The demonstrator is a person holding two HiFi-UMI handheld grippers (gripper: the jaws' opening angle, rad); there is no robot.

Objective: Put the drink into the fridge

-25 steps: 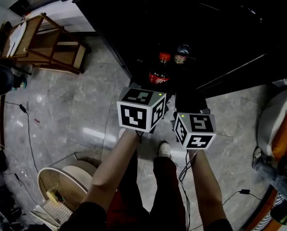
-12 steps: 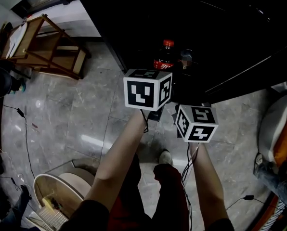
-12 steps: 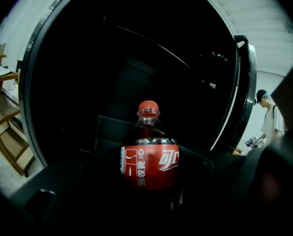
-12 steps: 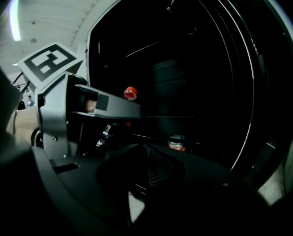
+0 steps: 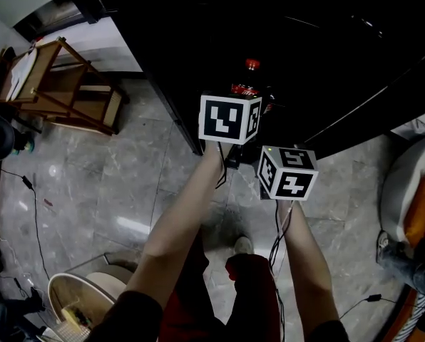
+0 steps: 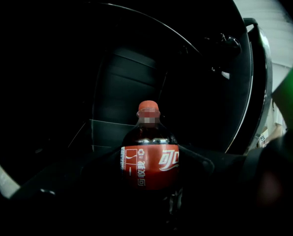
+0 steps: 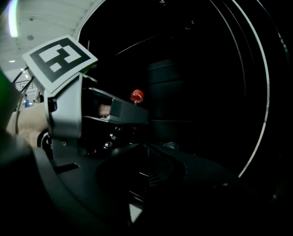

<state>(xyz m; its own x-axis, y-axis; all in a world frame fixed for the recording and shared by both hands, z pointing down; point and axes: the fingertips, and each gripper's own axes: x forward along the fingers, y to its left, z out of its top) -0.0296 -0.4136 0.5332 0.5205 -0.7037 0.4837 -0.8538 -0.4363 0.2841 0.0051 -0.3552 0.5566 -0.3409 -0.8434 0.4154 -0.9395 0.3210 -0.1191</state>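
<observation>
1. Forward goes the left tool (image 6: 149,173), its arm stretched further than a second ago. It has carried the bottle (image 6: 149,156) deeper into the dark fridge (image 5: 326,41).
2. Its jaws are clamped on the bottle's red label from both sides. The bottle stands upright with its red cap on top, and a shelf (image 6: 112,129) shows behind it.
3. The right tool (image 7: 146,166) has followed. It hangs just behind and to the right of the left one, at the fridge's edge above the grey floor (image 5: 127,162).
4. Its jaws sit in deep shadow, and I cannot tell whether they are apart or together.
</observation>
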